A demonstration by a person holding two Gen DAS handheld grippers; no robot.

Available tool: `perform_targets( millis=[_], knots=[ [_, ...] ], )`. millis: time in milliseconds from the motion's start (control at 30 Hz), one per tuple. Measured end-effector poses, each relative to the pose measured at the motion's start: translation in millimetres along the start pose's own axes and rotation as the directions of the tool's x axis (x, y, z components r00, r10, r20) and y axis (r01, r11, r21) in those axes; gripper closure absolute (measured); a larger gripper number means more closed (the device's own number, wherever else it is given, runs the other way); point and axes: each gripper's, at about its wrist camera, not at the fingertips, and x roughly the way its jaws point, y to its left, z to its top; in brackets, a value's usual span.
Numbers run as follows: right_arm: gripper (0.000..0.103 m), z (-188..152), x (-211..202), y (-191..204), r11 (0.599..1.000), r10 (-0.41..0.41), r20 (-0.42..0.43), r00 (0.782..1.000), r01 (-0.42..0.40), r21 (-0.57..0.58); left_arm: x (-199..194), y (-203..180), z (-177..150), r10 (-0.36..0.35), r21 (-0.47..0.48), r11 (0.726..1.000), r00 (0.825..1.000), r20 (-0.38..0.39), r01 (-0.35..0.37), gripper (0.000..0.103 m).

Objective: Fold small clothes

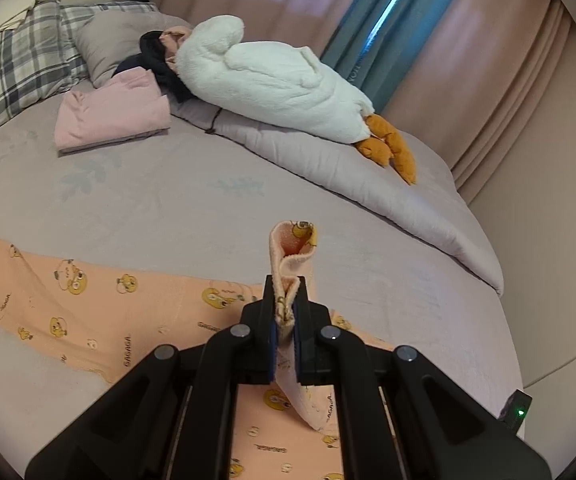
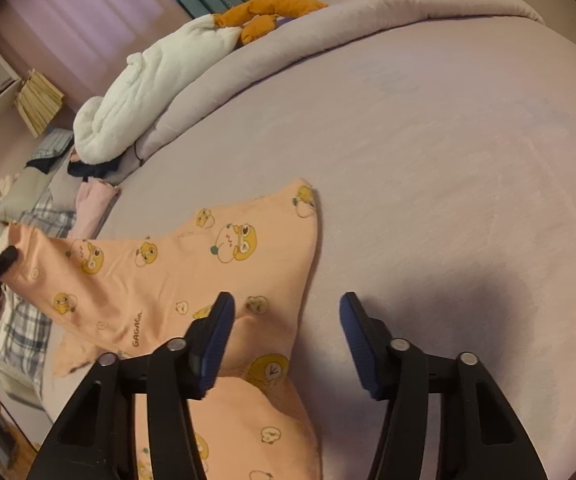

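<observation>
A peach garment printed with yellow cartoon ducks [image 1: 87, 304] lies spread on the lilac bed sheet [image 1: 167, 200]. My left gripper [image 1: 285, 300] is shut on a folded edge of it, which stands up between the fingers. In the right wrist view the same garment [image 2: 191, 272] lies flat, one end lifted at the far left by the left gripper [image 2: 5, 260]. My right gripper [image 2: 285, 312] is open and empty, its left finger [image 2: 213, 344] above the garment and its right finger [image 2: 362, 344] above bare sheet.
A folded pink cloth [image 1: 115, 116], a white plush goose with orange feet [image 1: 279, 84] and plaid pillows [image 1: 15, 68] lie at the far side of the bed. A rolled lilac duvet [image 2: 328, 28] runs along the edge. Curtains and a wall stand beyond.
</observation>
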Motion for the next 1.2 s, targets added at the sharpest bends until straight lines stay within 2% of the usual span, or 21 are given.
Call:
perform_targets(
  millis=[133, 267, 367, 600, 900, 1200],
  knots=[
    [0.050, -0.9, 6.8, 6.8, 1.000, 0.000, -0.023, 1.000, 0.000, -0.021, 5.7, 14.5, 0.8, 0.020, -0.026, 0.999, 1.000, -0.011, -0.021, 0.098],
    [0.062, -1.3, 14.4, 15.7, 0.998, -0.019, -0.045, 0.999, 0.017, -0.057, 11.9, 26.1, -0.7, 0.029, -0.048, 0.998, 0.999, -0.036, -0.031, 0.098],
    [0.064, -2.2, 22.5, 19.9, 0.996, -0.039, -0.069, 0.997, 0.034, -0.076, 14.4, 31.6, -2.0, 0.038, -0.056, 0.998, 0.998, -0.044, -0.041, 0.098],
    [0.079, -3.3, 30.6, 23.1, 0.988, -0.102, -0.076, 0.992, 0.092, -0.125, 15.6, 39.3, -1.0, 0.061, -0.060, 0.996, 0.997, -0.050, -0.064, 0.098],
    [0.080, -5.8, 31.6, 18.7, 0.989, -0.104, -0.086, 0.991, 0.094, -0.115, 18.9, 45.7, -4.1, 0.096, -0.039, 0.994, 0.994, -0.056, -0.098, 0.098],
    [0.080, -5.3, 33.2, 21.6, 0.987, -0.114, -0.085, 0.990, 0.103, -0.121, 26.9, 64.0, -8.2, 0.116, -0.052, 0.991, 0.989, -0.097, -0.121, 0.098]
  ],
)
